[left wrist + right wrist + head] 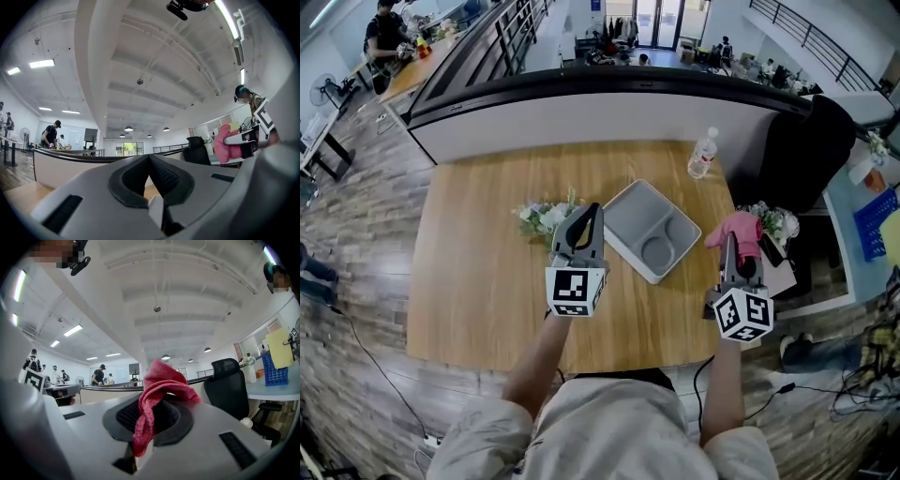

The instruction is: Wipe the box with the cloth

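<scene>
The grey box [652, 230], a shallow tray with compartments, lies open side up near the middle of the wooden table [487, 281]. A pink cloth [738, 234] is bunched between the jaws of my right gripper [732, 246], which is shut on it and held above the table's right edge, right of the box. In the right gripper view the cloth [159, 385] hangs out of the closed jaws. My left gripper [592, 214] is shut with nothing in it, just left of the box. Both gripper views tilt up toward the ceiling, so the box is hidden in them.
A small bunch of white flowers [544, 217] lies left of the box, beside my left gripper. A plastic bottle [703, 155] stands at the table's far right corner. A black office chair [811, 150] and a second flower bunch [773, 220] sit past the right edge.
</scene>
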The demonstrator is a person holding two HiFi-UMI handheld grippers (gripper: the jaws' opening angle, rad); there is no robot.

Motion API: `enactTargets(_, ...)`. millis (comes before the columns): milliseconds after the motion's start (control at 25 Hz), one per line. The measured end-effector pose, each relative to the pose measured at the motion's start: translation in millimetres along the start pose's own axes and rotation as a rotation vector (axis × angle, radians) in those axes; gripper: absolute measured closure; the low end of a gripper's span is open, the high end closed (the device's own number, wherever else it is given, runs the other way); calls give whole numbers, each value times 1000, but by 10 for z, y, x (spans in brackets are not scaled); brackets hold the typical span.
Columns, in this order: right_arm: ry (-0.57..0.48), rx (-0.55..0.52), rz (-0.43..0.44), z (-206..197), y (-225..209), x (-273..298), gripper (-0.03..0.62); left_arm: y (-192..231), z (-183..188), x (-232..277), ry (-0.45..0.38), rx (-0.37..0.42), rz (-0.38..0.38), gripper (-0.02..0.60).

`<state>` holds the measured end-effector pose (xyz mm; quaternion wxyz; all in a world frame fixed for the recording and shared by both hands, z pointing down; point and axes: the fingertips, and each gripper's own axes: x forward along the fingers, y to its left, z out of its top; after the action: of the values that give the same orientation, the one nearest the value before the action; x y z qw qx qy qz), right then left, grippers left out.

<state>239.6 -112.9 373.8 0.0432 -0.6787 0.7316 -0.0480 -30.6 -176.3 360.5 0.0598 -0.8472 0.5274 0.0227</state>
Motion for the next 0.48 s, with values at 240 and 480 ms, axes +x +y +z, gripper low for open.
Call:
enactTargets(240, 0, -10, 42, -24, 12, 234, 542, 58, -26, 109, 2, 26, 21, 572)
enactTargets(480, -10, -32, 101, 64, -69, 668, 542, 149, 18, 389, -24, 35, 61, 571)
